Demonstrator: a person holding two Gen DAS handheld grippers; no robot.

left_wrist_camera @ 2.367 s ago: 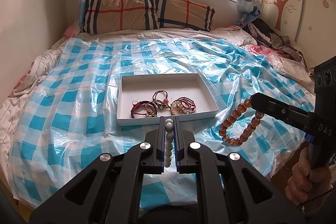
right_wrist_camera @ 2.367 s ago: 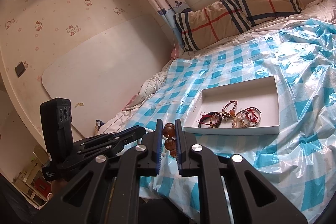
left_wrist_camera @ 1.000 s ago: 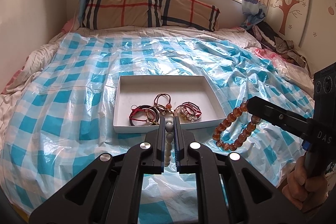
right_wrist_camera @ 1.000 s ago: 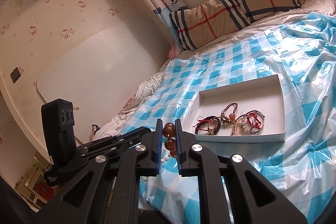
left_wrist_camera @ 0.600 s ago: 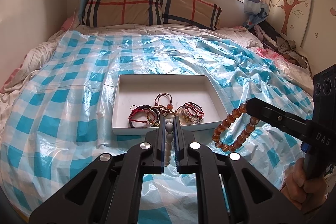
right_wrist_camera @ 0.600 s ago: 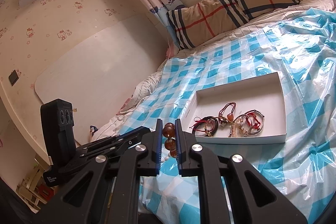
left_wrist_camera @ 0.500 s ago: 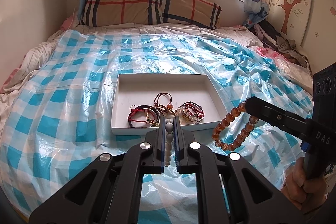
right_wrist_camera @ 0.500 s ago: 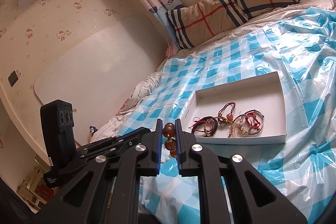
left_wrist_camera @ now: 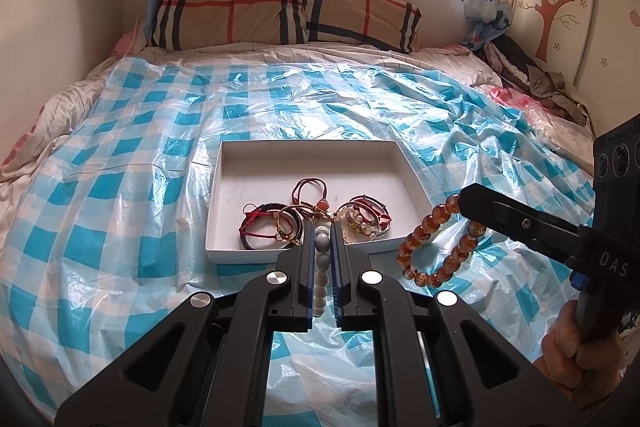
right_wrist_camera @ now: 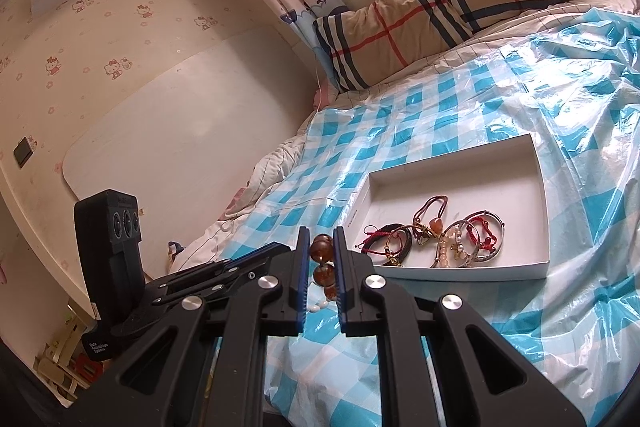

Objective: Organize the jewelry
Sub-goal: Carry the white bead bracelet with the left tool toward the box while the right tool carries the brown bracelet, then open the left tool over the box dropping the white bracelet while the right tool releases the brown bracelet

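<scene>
A white shallow box (left_wrist_camera: 316, 151) (right_wrist_camera: 540, 195) lies on the checked plastic sheet on the bed and holds several bracelets and cords (left_wrist_camera: 316, 217) (right_wrist_camera: 432, 237). My left gripper (left_wrist_camera: 322, 233) is shut on a white bead bracelet (left_wrist_camera: 321, 269) just in front of the box's near edge. My right gripper (right_wrist_camera: 321, 239) is shut on an amber bead bracelet (right_wrist_camera: 322, 263), which hangs as a loop (left_wrist_camera: 436, 241) right of the box's near right corner. The left gripper shows in the right wrist view (right_wrist_camera: 256, 253).
The blue and white plastic sheet (left_wrist_camera: 120, 195) covers the bed. Plaid pillows (left_wrist_camera: 280, 11) lie at the headboard under the window. A pile of clothes (left_wrist_camera: 532, 75) sits at the far right. A white board (right_wrist_camera: 180, 115) leans on the left wall.
Both grippers have moved slowly forward toward the box, each still holding its bracelet. The amber loop now hangs closer to the box's near right corner.
</scene>
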